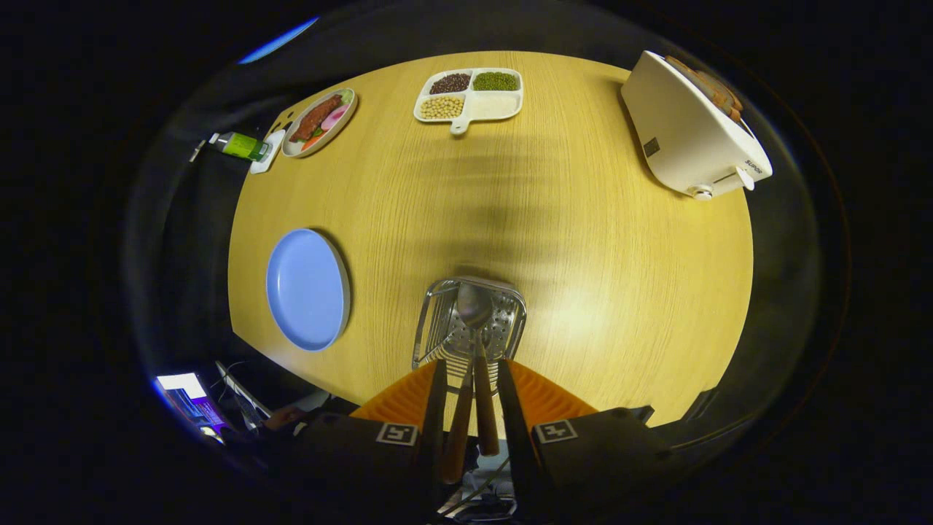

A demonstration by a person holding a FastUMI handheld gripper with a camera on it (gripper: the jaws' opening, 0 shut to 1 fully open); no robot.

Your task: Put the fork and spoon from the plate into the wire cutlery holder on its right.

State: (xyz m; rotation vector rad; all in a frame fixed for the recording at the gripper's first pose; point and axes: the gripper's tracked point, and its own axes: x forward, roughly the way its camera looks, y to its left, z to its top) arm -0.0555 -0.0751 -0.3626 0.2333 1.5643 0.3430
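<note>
A: Nearest to us, the gripper [470, 408] has its fingers close together, with two wooden handles [472, 412] standing between them. I cannot tell if the fingers really press on them.

B: Are they the fork and the spoon?

A: The spoon [474, 306] yes, its bowl lies inside the wire cutlery holder [510, 321], just ahead of the fingers at 12 o'clock. The second handle probably belongs to the fork, but its head is hidden.

B: What could go wrong?

A: If the fingers part with the handles leaning so, the handles may tip over the rim, or the light holder may fall over.

B: And the plate?

A: The blue plate [306, 288] is at 10 o'clock from the holder, empty. Farther, the divided bean tray [470, 98] at 12, the toaster [689, 135] at 2.
</note>
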